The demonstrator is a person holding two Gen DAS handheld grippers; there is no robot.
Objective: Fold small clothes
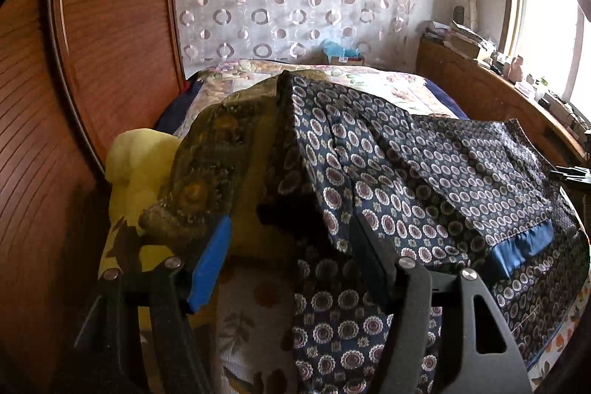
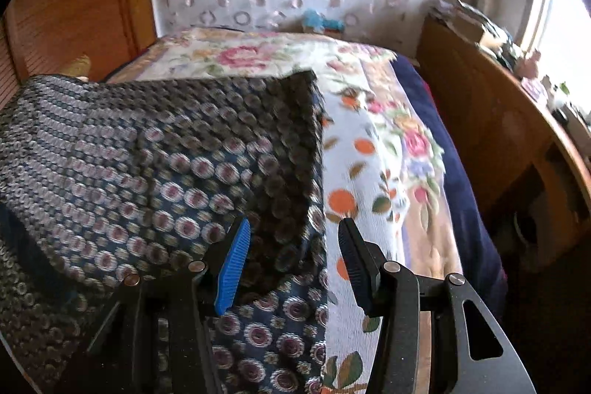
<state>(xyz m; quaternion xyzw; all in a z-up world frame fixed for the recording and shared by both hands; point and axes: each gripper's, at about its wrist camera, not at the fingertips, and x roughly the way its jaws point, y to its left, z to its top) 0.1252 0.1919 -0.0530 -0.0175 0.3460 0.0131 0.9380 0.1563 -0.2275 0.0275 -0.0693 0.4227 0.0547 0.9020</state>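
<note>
**Both tools spread over the patterned garment on the bed**

Your left tool (image 1: 291,239) stands spread, its blue pad at one side and its black finger at the other, with a raised fold of the dark blue patterned garment (image 1: 424,172) draped between and over the black finger. Whether the pads press on that cloth is hard to say; the gap looks too wide for a pinch. Your right tool (image 2: 293,253) is also spread, and nothing is pinched: its blue pad sits over the garment's (image 2: 155,172) right-hand part, its black finger over bare bedspread, so the cloth's side edge runs up between the two.

That garment lies across the near part of the bed (image 2: 369,150), its long axis running from your left tool toward your right, with a blue hem band showing at its near right in the left wrist view. The top layer looks already turned over, with a sharp far corner pointing toward the head of the bed.

For the next move, the cloth's right edge is directly ahead of your right tool, so that hand is nearer to it.

Beside the garment at the bed's left edge lie an olive patterned cloth (image 1: 214,154) and a yellow cushion (image 1: 136,165), touching the wooden wardrobe (image 1: 92,43) side.
</note>
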